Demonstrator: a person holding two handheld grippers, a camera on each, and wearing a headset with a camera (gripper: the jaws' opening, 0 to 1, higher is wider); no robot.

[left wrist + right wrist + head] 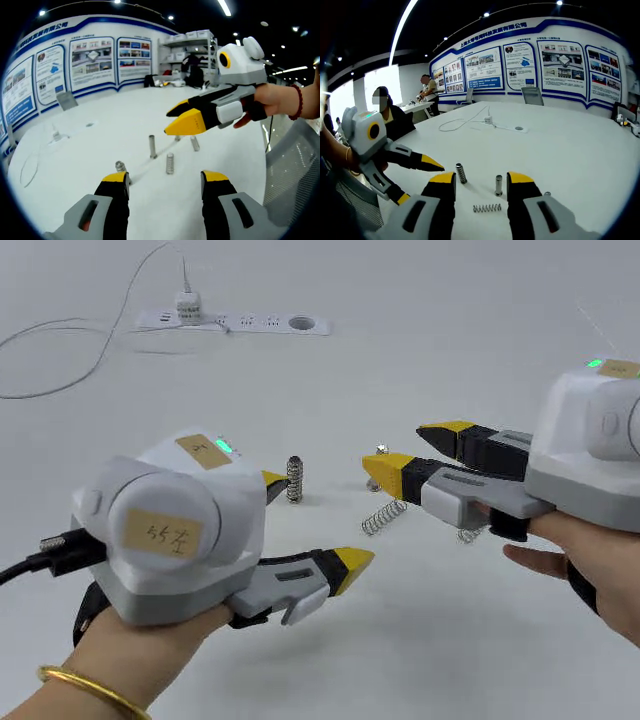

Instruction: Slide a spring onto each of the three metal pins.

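Jaws wide, nothing held
Left gripper [315, 523] and right gripper [401, 448] hover (loose spring [384, 516] lies near spring-covered pin [294, 478]).

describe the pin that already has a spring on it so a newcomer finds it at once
On the white table, come forward from the power strip. The spring-covered pin stands upright just off a yellow jaw tip of the left gripper. Unlike the bare pin and the loose spring lying flat nearby, coils wrap it.
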